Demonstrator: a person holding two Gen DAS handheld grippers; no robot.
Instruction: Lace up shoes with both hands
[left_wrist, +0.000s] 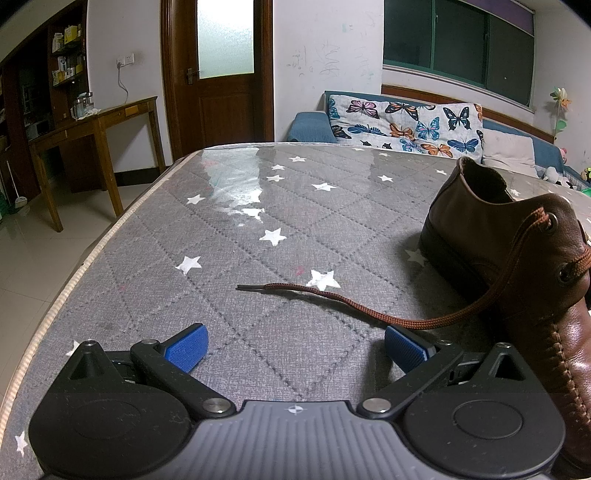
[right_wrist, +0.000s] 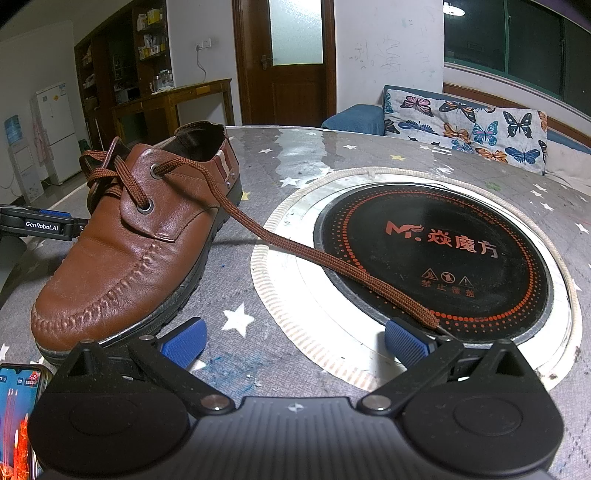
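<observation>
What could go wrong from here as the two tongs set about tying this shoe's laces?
Both tongs, the left tongs and the right tongs, are open and hold nothing. The left lace end lies flat on the tablecloth, so a pinch may miss it or catch cloth. The right lace end lies across the glossy cooktop and could slide away. Pulling one lace might drag the unheld shoe.

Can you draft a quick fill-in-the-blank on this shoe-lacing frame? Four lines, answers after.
1. Both the left gripper and the right gripper have their jaws ____.
2. The shoe is made of ____ leather.
3. In the right wrist view, one lace end trails across the round black ____.
4. The grey table cover is printed with white ____.

Missing words: open; brown; cooktop; stars
</observation>
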